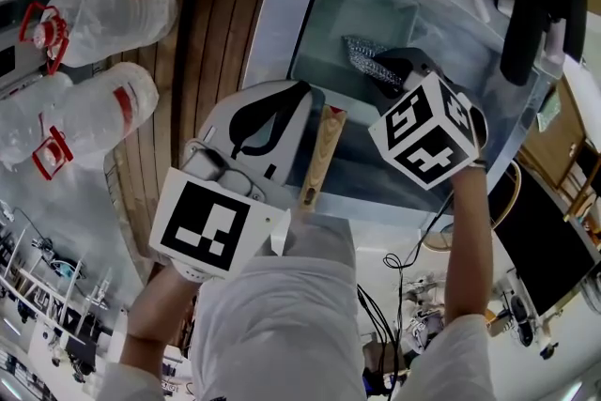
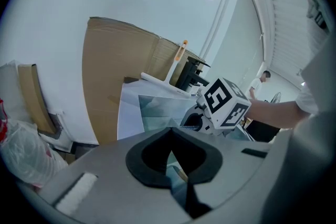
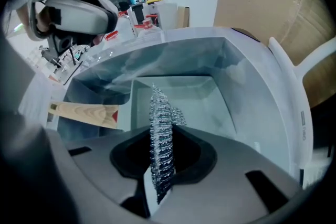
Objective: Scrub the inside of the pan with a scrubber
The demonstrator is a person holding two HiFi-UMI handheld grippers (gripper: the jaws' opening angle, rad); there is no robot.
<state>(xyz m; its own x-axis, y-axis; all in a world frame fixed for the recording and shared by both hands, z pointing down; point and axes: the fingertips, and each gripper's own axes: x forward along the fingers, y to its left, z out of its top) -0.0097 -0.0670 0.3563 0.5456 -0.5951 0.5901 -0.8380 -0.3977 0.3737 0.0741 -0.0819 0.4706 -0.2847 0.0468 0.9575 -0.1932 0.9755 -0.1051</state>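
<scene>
Left gripper (image 2: 170, 134) jaws together, empty, beside wooden handle (image 1: 322, 155) at basin (image 3: 247, 92) edge; pan body unclear. Right gripper (image 3: 160, 165) pinches steel scrubber (image 3: 160, 123) above basin. Advice: steady handle, press scrubber flat.

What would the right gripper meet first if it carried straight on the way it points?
Probably the bottom of the pale basin. The right gripper, shut on the steel scrubber, aims into it with the scrubber leading. Depth is unclear.
</scene>
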